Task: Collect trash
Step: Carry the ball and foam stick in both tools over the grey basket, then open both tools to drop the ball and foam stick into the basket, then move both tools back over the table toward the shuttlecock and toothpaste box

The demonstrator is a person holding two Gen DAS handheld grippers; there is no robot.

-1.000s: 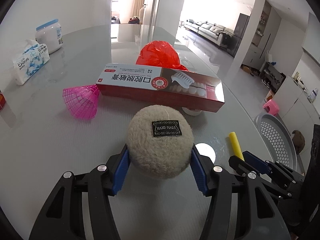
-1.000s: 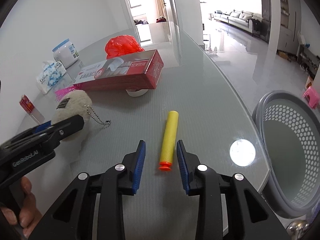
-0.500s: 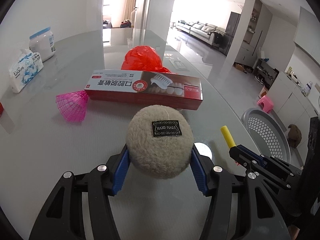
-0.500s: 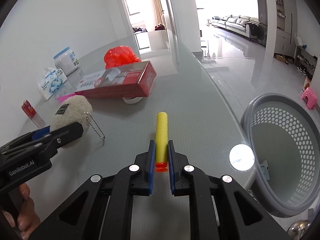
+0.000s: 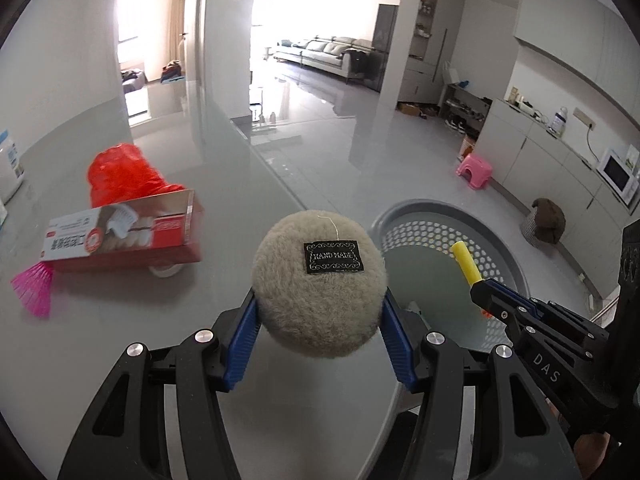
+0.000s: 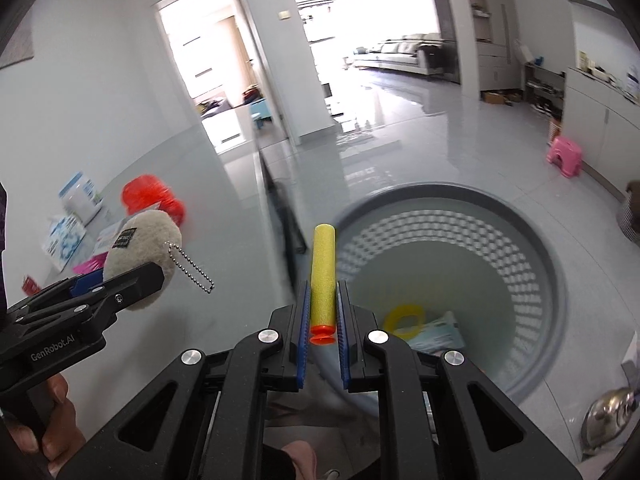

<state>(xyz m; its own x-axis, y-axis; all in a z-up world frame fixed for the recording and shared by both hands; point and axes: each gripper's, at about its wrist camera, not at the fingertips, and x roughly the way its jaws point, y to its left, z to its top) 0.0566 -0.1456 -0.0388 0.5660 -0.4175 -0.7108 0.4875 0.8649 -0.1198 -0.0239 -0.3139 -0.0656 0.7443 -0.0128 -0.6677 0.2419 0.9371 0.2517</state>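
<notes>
My left gripper [image 5: 320, 304] is shut on a beige plush ball [image 5: 319, 282] with a black label and a bead chain, held in the air above the table's right edge; the ball also shows in the right wrist view [image 6: 140, 256]. My right gripper [image 6: 323, 308] is shut on a yellow foam dart [image 6: 323, 270] with an orange tip, held over the rim of the grey perforated bin [image 6: 532, 240]. The dart [image 5: 466, 262] and the bin [image 5: 504, 240] also show in the left wrist view. The bin holds a yellow ring [image 6: 404, 317] and some paper.
On the glass table [image 5: 120, 320] lie a red toothpaste box [image 5: 120, 236], a red plastic bag [image 5: 120, 176], a pink mesh cup [image 5: 34, 286] and a white tape roll under the box. A pink stool [image 5: 474, 170] stands on the floor beyond the bin.
Both grippers have lifted and swung right with their objects, from over the table to the bin. The right gripper, open around the dart one second ago, has closed on it.
</notes>
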